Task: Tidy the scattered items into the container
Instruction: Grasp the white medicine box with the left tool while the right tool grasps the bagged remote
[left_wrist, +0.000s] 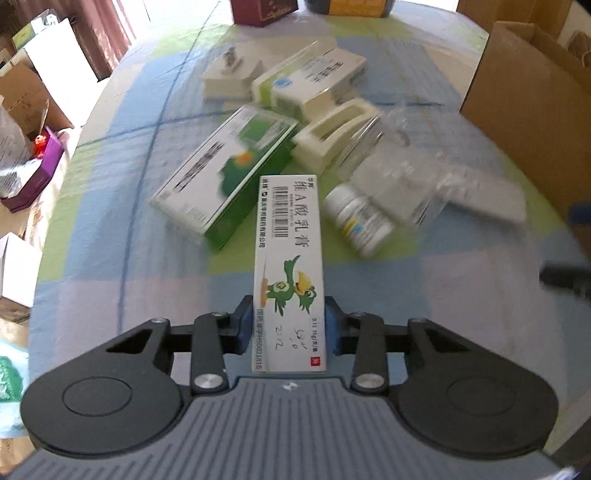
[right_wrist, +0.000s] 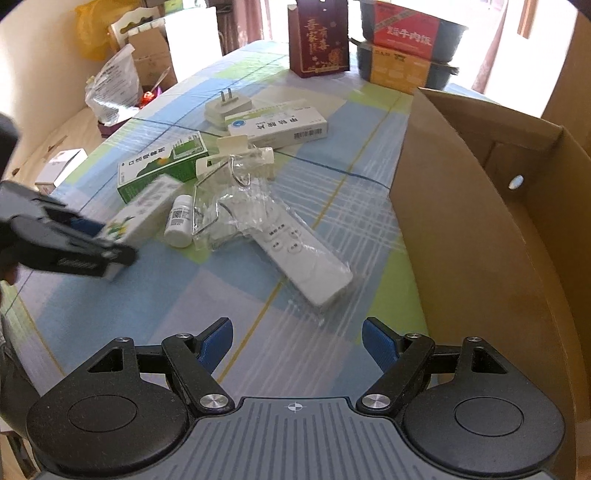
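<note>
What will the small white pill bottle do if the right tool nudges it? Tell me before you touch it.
The white pill bottle lies on its side, so it will likely roll. It looks like light plastic, probably easy to shift. The crinkled clear bag beside it may drag along.

Glossy card ointment box (left_wrist: 290, 266), matt brown cardboard container (right_wrist: 491, 236), crinkly clear plastic wrap (right_wrist: 240, 206), checked cloth tablecloth (right_wrist: 177, 295).

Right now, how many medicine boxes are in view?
3: the duck box in the left gripper, the green box beside the pile, the white box behind; others may be hidden.
</note>
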